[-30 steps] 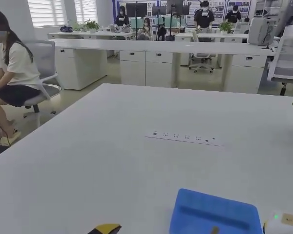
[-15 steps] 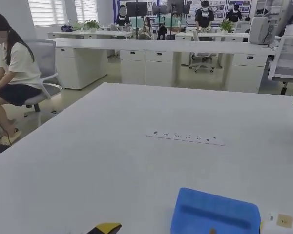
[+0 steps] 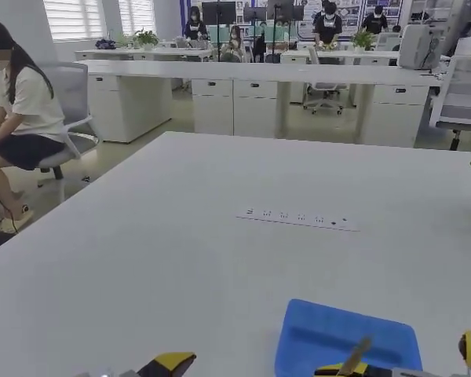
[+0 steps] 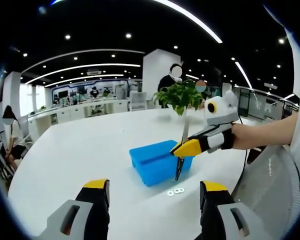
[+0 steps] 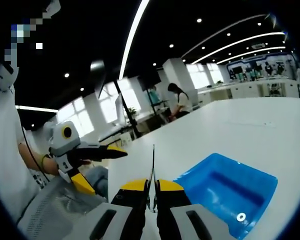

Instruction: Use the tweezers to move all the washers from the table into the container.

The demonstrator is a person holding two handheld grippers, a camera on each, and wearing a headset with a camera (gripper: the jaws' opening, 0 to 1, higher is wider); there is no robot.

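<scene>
A blue container (image 3: 330, 334) rests on the white table (image 3: 220, 259) near its front. In the left gripper view, a few small washers (image 4: 175, 191) lie on the table beside the container (image 4: 150, 161). The tweezers (image 4: 182, 150) point down just above them, held in my right gripper (image 4: 190, 147). The right gripper view shows those jaws (image 5: 152, 186) shut on the tweezers (image 5: 153, 167), with one washer (image 5: 241, 217) inside the container (image 5: 225, 187). My left gripper (image 4: 154, 186) stands open with nothing in it, its yellow fingertip (image 3: 169, 365) low in the head view.
A white power strip (image 3: 298, 219) lies in the middle of the table. A potted plant (image 4: 182, 97) stands beyond the container. A person (image 3: 20, 110) sits on a chair off the table's left side, and rows of desks stand behind.
My right gripper has shifted at the bottom right of the head view, and the tweezers now show over the container's near edge. The head camera has tilted slightly.
</scene>
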